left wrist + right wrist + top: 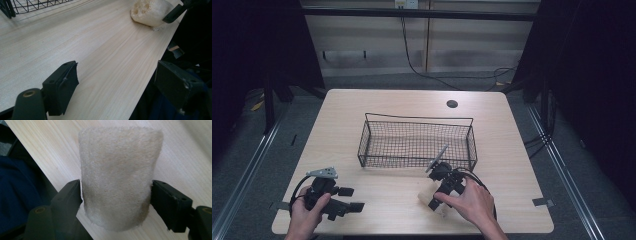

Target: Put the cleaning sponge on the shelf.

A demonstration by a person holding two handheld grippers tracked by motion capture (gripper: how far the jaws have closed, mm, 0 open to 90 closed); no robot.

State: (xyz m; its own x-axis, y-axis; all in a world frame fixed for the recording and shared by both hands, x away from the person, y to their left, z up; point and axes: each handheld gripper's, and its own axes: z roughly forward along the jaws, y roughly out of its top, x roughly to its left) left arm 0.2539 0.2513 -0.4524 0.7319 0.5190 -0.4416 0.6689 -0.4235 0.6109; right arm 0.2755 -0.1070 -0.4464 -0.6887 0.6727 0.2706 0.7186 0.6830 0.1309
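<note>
A pale beige loofah sponge [117, 170] lies at the table's front edge, right of the middle. My right gripper [116, 195] has a black jaw pressed against each of its sides, shut on it. From above, the loofah [427, 196] peeks out to the left of the right gripper [438, 199], with a hand over the gripper. In the left gripper view the loofah [150, 11] rests on the wood at the far right. My left gripper [352, 199] sits near the front left corner, open, and its jaws [118, 75] hold nothing.
A black wire basket [419, 119] stands in the middle of the light wooden table [387, 185], just behind the right gripper; its corner [25, 5] shows in the left gripper view. A dark round hole [452, 104] sits near the table's far edge.
</note>
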